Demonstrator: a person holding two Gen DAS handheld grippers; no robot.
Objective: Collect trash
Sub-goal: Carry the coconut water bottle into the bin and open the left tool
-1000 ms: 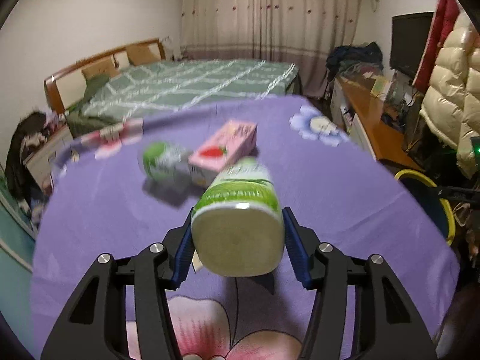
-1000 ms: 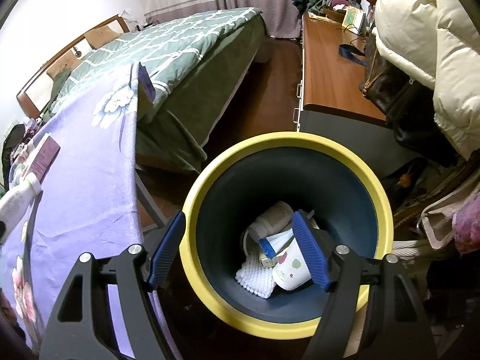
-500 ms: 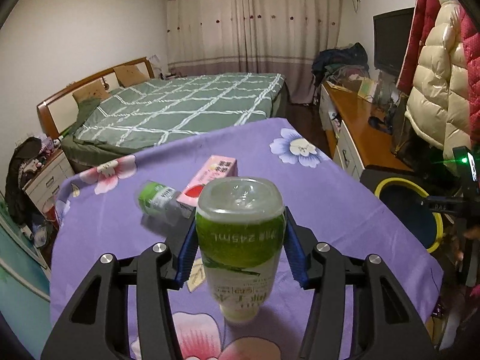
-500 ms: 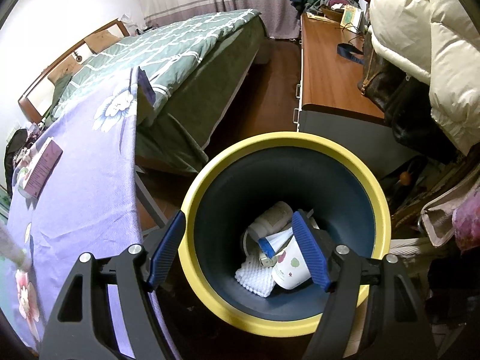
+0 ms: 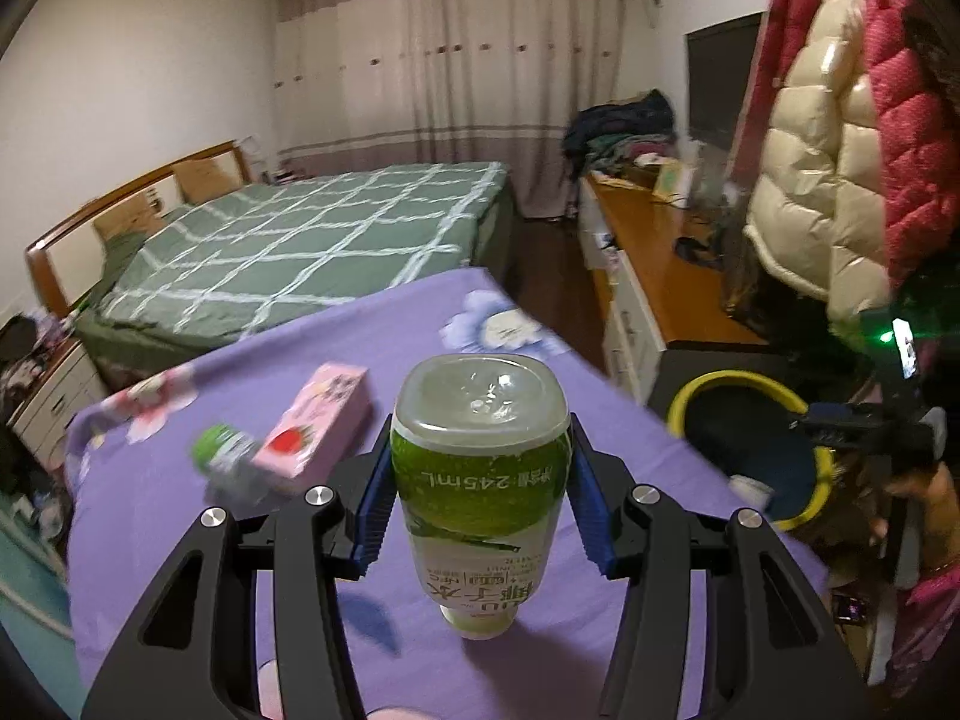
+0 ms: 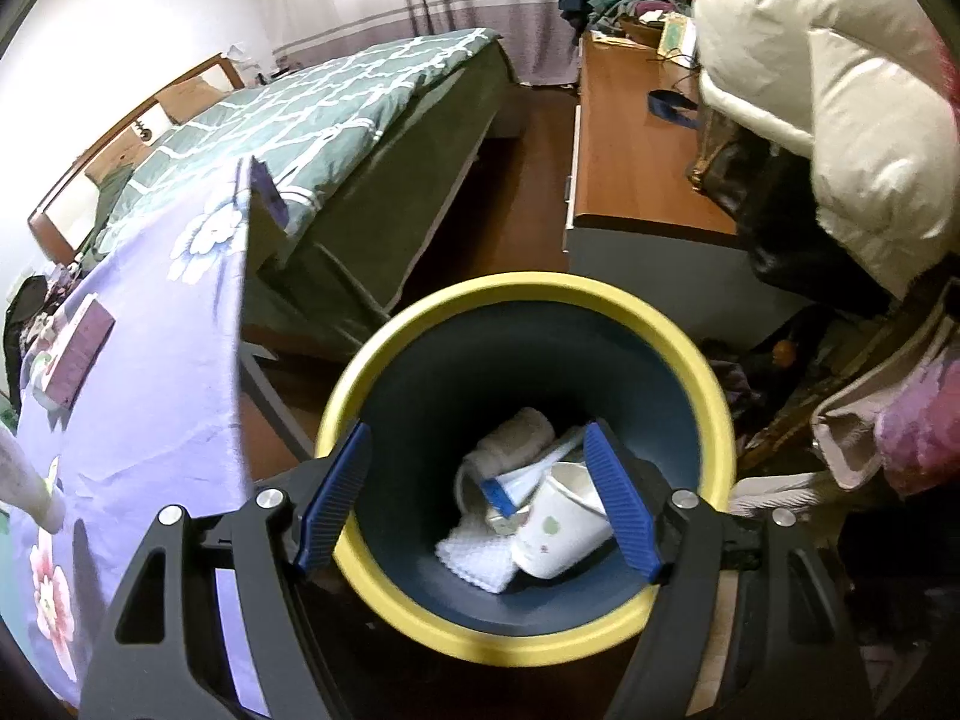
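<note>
Left gripper (image 5: 480, 498) clamped the green-labelled bottle (image 5: 480, 480) above the purple tablecloth (image 5: 600, 420), long axis vertical, upside down, base up, cap end down. Right gripper (image 6: 477, 504) jaws were spread, empty, over the yellow-rimmed bin (image 6: 711, 396)

bottle (image 5: 480, 480) upended (base up), lifted higher

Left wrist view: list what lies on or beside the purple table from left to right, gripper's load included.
Small green-labelled bottle → pink carton → green-labelled bottle held cap-down in the left gripper → yellow-rimmed bin off the table's right edge.
</note>
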